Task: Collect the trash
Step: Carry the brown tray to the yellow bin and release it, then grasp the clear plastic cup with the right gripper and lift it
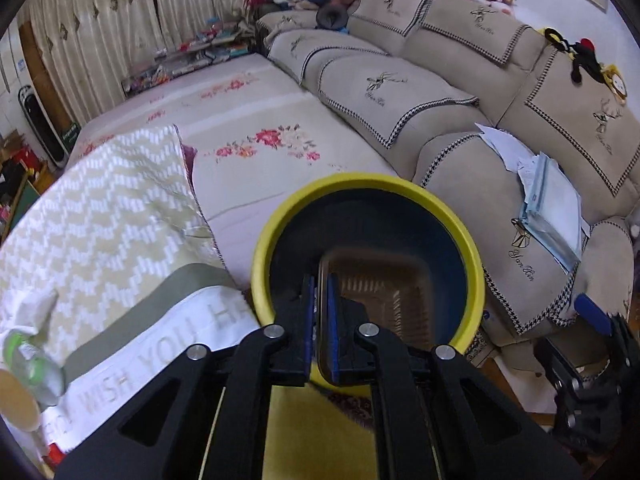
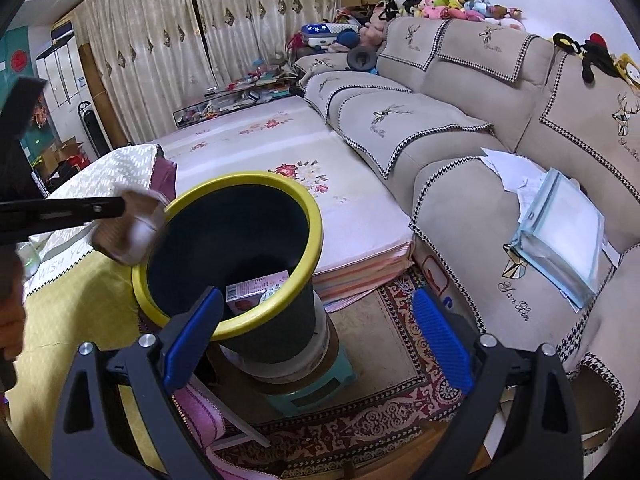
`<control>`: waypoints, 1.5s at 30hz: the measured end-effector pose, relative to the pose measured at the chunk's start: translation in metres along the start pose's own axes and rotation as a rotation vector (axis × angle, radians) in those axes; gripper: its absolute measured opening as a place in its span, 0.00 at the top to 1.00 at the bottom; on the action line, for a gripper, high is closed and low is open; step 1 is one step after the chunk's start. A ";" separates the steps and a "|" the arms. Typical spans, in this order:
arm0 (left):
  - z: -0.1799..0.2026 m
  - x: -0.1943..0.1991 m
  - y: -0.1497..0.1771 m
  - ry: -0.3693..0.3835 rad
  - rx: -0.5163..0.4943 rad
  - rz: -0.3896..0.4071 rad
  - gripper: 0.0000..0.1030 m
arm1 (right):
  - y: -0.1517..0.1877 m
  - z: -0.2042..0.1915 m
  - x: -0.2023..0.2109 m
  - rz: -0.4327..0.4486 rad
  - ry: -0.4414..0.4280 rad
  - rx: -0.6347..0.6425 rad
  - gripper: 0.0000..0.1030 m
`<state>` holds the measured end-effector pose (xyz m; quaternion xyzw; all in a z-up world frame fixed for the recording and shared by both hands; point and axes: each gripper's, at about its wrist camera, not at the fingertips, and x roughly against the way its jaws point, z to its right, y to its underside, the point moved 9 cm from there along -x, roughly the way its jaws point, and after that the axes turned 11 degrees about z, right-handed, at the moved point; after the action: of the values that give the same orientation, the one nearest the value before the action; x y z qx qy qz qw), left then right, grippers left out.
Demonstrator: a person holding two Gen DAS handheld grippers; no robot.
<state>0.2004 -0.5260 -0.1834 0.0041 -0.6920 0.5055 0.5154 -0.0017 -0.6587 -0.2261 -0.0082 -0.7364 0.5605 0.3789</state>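
A bin with a yellow rim [image 1: 280, 216] and a dark inside stands on a small stool. My left gripper [image 1: 320, 282] is shut on the edge of a brown ribbed plastic tray [image 1: 380, 292], which hangs over the bin's mouth. From the right wrist view the left gripper [image 2: 116, 207] reaches in from the left, and the tray [image 2: 128, 232] shows blurred at the bin rim [image 2: 314, 216]. A pink and white carton [image 2: 256, 288] lies in the bin. My right gripper [image 2: 316, 296] is open and empty, close in front of the bin.
A beige sofa [image 2: 460, 184] with papers and a pale blue folder [image 2: 568, 232] runs along the right. A flowered mat [image 1: 256, 128] lies behind the bin. A zigzag blanket [image 1: 100, 208] and a plastic bottle [image 1: 32, 360] are at left. A patterned rug [image 2: 384, 408] covers the floor.
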 end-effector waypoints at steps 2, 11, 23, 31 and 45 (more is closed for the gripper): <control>0.002 -0.007 -0.003 0.010 0.004 0.001 0.74 | 0.000 -0.001 -0.001 -0.004 -0.002 0.001 0.12; -0.021 0.102 -0.014 0.017 0.040 0.197 0.20 | 0.004 -0.020 0.000 -0.013 -0.025 0.023 0.11; -0.163 0.297 0.093 -0.238 0.178 0.356 0.05 | 0.014 -0.111 0.006 -0.027 -0.165 0.126 0.11; -0.259 0.369 0.177 -0.427 0.359 0.375 0.05 | 0.023 -0.210 0.028 -0.033 -0.334 0.224 0.11; -0.300 0.404 0.216 -0.511 0.427 0.399 0.05 | 0.045 -0.409 0.109 -0.029 -0.755 0.416 0.11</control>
<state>0.1103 -0.0010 -0.0564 0.1024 -0.6645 0.7111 0.2057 0.1342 -0.2589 -0.1686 0.2845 -0.6947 0.6552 0.0846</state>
